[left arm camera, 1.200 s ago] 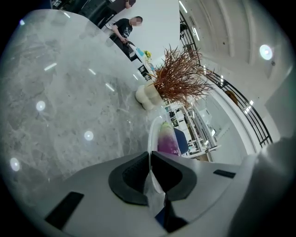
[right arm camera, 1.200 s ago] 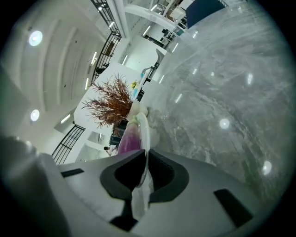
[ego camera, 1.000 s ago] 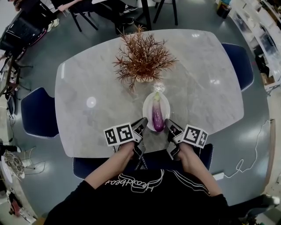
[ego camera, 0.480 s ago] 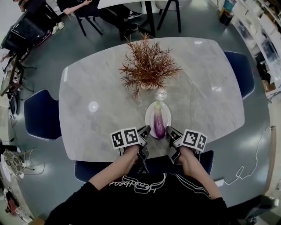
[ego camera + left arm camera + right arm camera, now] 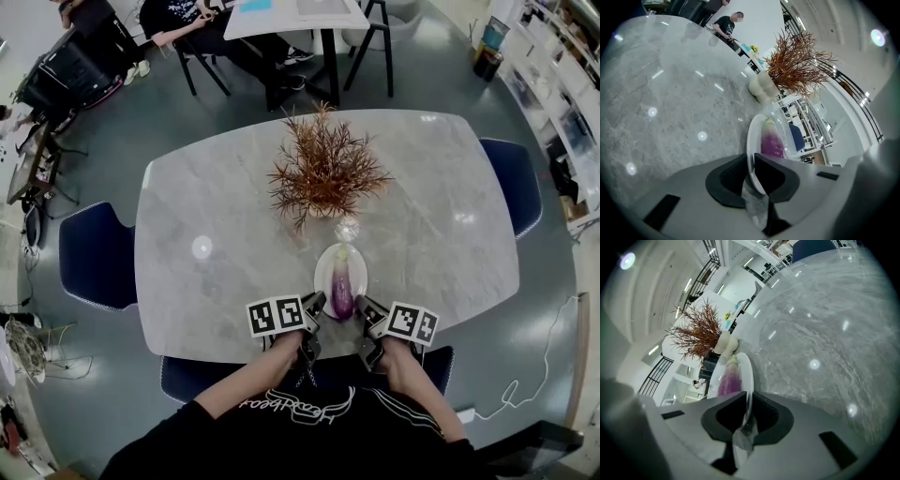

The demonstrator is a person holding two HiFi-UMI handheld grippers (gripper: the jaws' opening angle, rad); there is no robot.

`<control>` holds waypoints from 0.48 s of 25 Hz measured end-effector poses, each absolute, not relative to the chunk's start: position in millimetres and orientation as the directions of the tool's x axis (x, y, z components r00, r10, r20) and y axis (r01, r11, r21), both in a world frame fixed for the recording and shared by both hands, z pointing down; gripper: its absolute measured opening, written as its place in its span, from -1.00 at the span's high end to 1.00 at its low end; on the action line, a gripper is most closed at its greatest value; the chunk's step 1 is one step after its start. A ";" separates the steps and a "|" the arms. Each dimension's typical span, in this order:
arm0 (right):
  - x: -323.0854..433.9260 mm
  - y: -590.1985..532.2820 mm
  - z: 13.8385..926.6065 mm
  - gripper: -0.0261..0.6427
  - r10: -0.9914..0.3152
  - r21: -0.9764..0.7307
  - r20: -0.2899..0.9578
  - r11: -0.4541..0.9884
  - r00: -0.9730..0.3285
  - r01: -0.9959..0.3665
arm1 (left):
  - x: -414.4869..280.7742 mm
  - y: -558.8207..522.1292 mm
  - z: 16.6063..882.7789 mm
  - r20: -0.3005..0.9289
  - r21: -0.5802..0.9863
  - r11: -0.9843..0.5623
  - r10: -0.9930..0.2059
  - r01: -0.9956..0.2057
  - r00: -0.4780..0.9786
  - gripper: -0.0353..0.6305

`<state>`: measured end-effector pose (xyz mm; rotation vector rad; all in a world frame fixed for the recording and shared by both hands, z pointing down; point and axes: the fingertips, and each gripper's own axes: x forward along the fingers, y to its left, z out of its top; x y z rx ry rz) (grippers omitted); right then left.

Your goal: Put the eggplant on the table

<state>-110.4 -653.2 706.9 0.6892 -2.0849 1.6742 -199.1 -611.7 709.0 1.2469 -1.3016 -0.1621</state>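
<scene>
Surface: grey-veined marble table [image 5: 216, 216], rounded corners, glossy, with ceiling lights mirrored in it. Left claw [image 5: 316, 302] and right claw [image 5: 362, 307] sit side by side at the table's near edge. Each one grips the near rim of a white plate [image 5: 323, 272], which reaches forward from both. Left claw: narrow gap, rim between the pads, jaws opening. Right claw: narrow, closed on the rim, with crumpled clear film [image 5: 740, 437] bunched below the jaws. Eggplant [image 5: 342, 291]: purple with a pale green stem end, lying lengthwise on the plate just ahead of the claws and between them, stem pointing away. It rests on the plate, not on the bare marble. Further ahead, past the plate's far rim, a rust-brown dried plant [image 5: 326, 173] stands in a cream vase [image 5: 761, 86] near the table's middle. Room: dull grey-green floor [image 5: 103, 141]. One blue chair [image 5: 94, 255] is well to the left of the claws, another [image 5: 516, 183] is to the right, and a third is tucked in under the near edge. A white cable [image 5: 534, 366] trails on the floor to the right. Far ahead, a person sits at a second table [image 5: 291, 14].
</scene>
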 end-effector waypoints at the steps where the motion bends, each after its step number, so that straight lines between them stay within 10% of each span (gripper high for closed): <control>1: -109.9 -651.3 707.0 0.86 -0.140 -0.788 0.577 0.165 -0.805 -0.593 | -198.2 -610.9 707.8 0.619 0.752 0.401 -0.701 -0.523 0.353 0.80; 12: -92.3 -661.8 687.8 0.75 -0.227 -0.790 0.567 0.119 -0.792 -0.601 | -218.1 -600.7 696.6 0.653 0.705 0.425 -0.701 -0.568 0.287 0.55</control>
